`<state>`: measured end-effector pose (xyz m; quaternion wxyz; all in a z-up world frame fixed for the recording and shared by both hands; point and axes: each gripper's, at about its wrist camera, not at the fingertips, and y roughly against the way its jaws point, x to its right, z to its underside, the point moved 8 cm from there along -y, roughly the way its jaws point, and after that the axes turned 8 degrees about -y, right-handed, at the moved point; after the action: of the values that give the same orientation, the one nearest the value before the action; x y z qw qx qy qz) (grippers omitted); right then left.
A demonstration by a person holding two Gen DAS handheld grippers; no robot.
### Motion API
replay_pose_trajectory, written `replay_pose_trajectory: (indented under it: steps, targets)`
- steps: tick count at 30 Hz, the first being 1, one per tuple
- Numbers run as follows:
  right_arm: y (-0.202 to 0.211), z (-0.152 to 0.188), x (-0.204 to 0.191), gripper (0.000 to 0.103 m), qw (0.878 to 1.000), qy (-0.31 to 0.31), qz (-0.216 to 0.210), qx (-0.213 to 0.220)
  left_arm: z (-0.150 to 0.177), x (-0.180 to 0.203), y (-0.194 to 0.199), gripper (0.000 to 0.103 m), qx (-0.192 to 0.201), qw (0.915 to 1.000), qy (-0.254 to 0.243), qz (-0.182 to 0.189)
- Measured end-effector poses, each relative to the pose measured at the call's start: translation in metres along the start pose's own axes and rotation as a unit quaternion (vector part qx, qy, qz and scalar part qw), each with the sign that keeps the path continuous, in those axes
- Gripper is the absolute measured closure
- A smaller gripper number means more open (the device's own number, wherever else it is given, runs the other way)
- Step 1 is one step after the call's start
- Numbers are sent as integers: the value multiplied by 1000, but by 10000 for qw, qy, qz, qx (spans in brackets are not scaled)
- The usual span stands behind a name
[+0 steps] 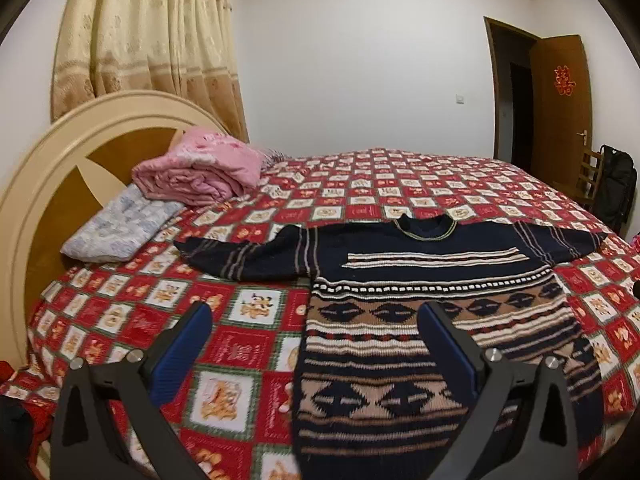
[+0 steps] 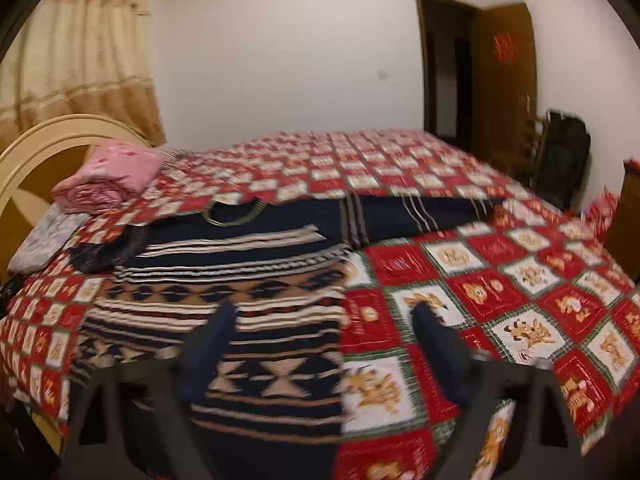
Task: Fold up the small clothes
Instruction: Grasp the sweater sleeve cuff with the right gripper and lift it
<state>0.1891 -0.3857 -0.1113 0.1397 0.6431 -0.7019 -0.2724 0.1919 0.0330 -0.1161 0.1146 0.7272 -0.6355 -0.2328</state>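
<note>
Both our grippers, left gripper [image 1: 316, 316] and right gripper [image 2: 322, 316], hover with jaws spread, empty, above a patterned sweater [image 1: 400, 340] lying flat on the checked bedspread [image 1: 240, 360]. No writing is readable.

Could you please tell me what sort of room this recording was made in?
It looks like a home bedroom. A large bed with a red patterned cover and a round headboard fills the room, folded bedding lies at its head, and curtains and a wooden door stand behind.

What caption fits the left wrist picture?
Open left gripper above a sweater spread flat on the bed.
</note>
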Motion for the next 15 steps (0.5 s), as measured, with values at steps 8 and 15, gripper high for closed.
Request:
replay_pose_trajectory:
  steps: [8,15]
  targets:
    - [-56,-69,100,47,9953,-833,416,-250,0,11,-54,0,-337,9991,-225,-89]
    - [-122,-130,214,52,9758,-2027,774,-271,2,22,-96,0,-605,9976,-299,-176]
